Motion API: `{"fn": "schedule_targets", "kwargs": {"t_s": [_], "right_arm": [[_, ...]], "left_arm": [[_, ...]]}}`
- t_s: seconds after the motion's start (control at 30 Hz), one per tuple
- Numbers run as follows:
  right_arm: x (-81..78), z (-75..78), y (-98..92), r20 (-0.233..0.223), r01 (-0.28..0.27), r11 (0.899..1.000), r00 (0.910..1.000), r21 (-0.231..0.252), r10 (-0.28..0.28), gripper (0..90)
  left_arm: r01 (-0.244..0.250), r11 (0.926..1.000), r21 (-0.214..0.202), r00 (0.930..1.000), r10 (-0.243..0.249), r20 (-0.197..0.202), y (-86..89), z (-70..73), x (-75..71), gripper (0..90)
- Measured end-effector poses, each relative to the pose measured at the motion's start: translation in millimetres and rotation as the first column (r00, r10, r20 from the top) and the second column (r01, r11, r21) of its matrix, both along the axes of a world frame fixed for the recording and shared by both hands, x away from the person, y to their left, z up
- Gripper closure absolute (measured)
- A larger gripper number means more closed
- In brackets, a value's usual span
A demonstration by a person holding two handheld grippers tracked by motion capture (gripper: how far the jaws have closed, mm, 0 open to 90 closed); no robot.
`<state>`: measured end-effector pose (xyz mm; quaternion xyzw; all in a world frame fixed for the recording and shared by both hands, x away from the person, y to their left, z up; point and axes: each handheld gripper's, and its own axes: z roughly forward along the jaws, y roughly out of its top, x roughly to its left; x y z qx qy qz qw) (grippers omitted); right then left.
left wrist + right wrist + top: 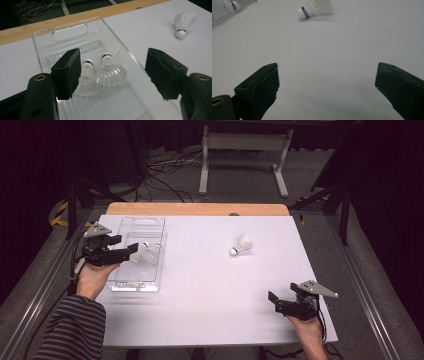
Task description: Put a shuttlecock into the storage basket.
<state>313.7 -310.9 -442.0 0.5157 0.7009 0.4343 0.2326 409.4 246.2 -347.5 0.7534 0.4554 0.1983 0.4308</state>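
White sheeting (210, 285) is spread over the tabletop so that the small pale things stand out against it. A clear plastic tray (150, 222) is set along the left edge, its cut-out handle toward the far side, evidently as the collecting bin. Two shuttlecocks (100, 73) are laid side by side within it, corks pointing toward the handle, apparently already gathered. The left gripper (113, 72) is held above them with jaws spread and nothing between them. The right gripper (278, 301) is rested near the right front corner, likewise unclenched and empty, presumably in waiting. One loose shuttlecock (241, 244) is left on its side toward the far right, well apart from the tray.
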Motion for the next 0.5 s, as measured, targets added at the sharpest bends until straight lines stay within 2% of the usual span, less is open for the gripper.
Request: {"fn": "schedule_targets", "kwargs": {"t_s": [0.23, 0.5], "right_arm": [[0.3, -0.2, 0.2, -0.003, -0.002, 1.000, 1.0000, 0.000, 0.002, 6.1], [0.1, -0.2, 0.4, -0.003, -0.001, 1.000, 1.0000, 0.000, 0.001, 6.2]], "left_arm": [[0.005, 1.0000, -0.003, 0.9999, -0.004, 0.011, 3.9, -2.8, -7.1, 29.4], [-0.002, 0.9996, -0.028, 0.9994, 0.003, 0.035, 9.7, -4.4, -17.9, 28.0]]}}
